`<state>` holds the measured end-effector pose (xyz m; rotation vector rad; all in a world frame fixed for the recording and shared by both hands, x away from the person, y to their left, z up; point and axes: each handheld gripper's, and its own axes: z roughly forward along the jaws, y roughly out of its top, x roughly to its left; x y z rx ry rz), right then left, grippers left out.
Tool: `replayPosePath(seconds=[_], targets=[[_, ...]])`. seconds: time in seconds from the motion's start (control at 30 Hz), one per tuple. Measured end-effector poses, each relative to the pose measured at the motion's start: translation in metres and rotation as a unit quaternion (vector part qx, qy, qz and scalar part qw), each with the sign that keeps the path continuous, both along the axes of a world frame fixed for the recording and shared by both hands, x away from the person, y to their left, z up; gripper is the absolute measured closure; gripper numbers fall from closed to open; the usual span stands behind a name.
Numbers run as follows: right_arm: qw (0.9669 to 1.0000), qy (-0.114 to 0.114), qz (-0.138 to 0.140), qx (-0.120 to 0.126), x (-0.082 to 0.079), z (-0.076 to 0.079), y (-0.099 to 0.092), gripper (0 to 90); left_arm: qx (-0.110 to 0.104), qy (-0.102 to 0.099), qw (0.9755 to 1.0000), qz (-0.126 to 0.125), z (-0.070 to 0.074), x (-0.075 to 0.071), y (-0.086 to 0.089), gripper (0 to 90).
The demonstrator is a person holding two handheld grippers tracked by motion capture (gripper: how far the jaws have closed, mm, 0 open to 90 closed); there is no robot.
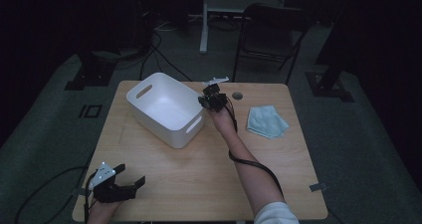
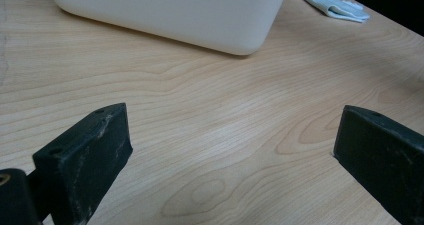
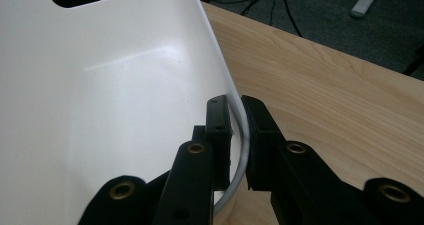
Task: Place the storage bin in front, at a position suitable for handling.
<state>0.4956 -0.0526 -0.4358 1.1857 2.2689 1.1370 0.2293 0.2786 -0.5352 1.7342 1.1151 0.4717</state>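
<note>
carrying everything here is the pale wooden worktop (image 1: 199, 174), and on its far left part sits the white plastic bin (image 1: 166, 109), an open rectangular tub with a slot handle cut into each end wall and, as far as the high view shows, nothing inside. it looks light, since it seems empty, and stiff enough to keep its shape, but the walls are thin and smooth, so a pinch on one wall alone may let it swing or slip if lifted quickly; the rolled rim and the slot handles look like the surest places to take hold. the right gripper (image 3: 237, 135) has its fingers (image 3: 218, 130) closed narrow on the bin's near right rim, one pad inside the wall and one outside, clamping the thin edge. the left gripper (image 1: 124, 181) rests at the near left corner of the worktop, well apart from the bin, fingers (image 2: 92, 150) spread wide and holding nothing. a folded light-blue cloth (image 1: 267, 120) lies to the right.
</note>
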Motion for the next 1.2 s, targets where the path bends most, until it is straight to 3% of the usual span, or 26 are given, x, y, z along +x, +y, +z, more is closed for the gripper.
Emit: replayPosePath(seconds=[0.83, 1.2], targets=[[1.0000, 0.001, 0.001, -0.009, -0.032, 0.000, -0.036, 83.2, 0.002, 0.003, 1.0000, -0.007, -0.002, 0.001, -0.005, 2.1], [1.0000, 0.000, 0.007, -0.005, -0.049, -0.001, -0.057, 83.1, -0.007, 0.001, 0.9999, -0.009, -0.002, 0.001, -0.007, 2.1]])
